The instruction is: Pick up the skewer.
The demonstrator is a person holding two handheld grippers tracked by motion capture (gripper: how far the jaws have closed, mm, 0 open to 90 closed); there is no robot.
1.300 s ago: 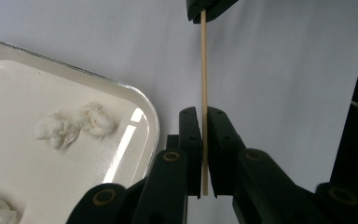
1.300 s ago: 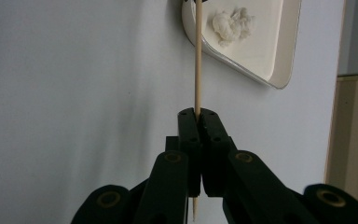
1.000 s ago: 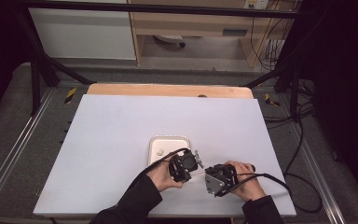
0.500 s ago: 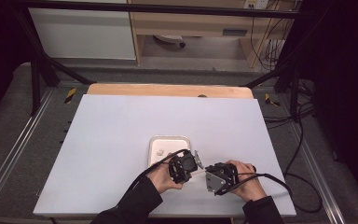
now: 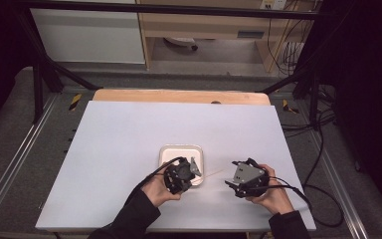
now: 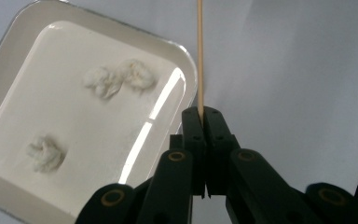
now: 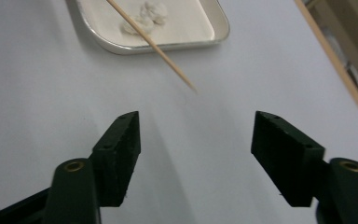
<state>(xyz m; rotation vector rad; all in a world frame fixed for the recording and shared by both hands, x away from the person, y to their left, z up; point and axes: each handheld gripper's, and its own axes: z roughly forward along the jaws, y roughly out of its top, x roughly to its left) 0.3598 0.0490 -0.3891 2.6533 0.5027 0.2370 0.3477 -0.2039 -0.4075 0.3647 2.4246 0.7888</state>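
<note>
A thin wooden stick [image 6: 199,56] is pinched at its near end by my left gripper [image 6: 200,114], which is shut on it. It juts out past the corner of a white square tray [image 6: 189,81] that holds three cotton wads [image 6: 119,77]. In the high view the left gripper [image 5: 193,174] sits at the tray's [image 5: 181,147] near right corner, and the stick [image 5: 211,175] points toward my right gripper [image 5: 230,181]. The right gripper [image 7: 196,140] has just been opening. Its jaws stand wide with nothing between them, and the stick's free tip [image 7: 186,81] hangs ahead of them.
The white table top [image 5: 129,149] spreads around the tray. A wooden strip [image 5: 179,95] runs along its far edge. Cables [image 5: 323,199] trail off the right side. Both of the person's hands come in at the near edge.
The two grippers have drawn apart, the left one shifting left and the right one shifting right. The right jaws have gone from shut to wide, letting go of the stick.
</note>
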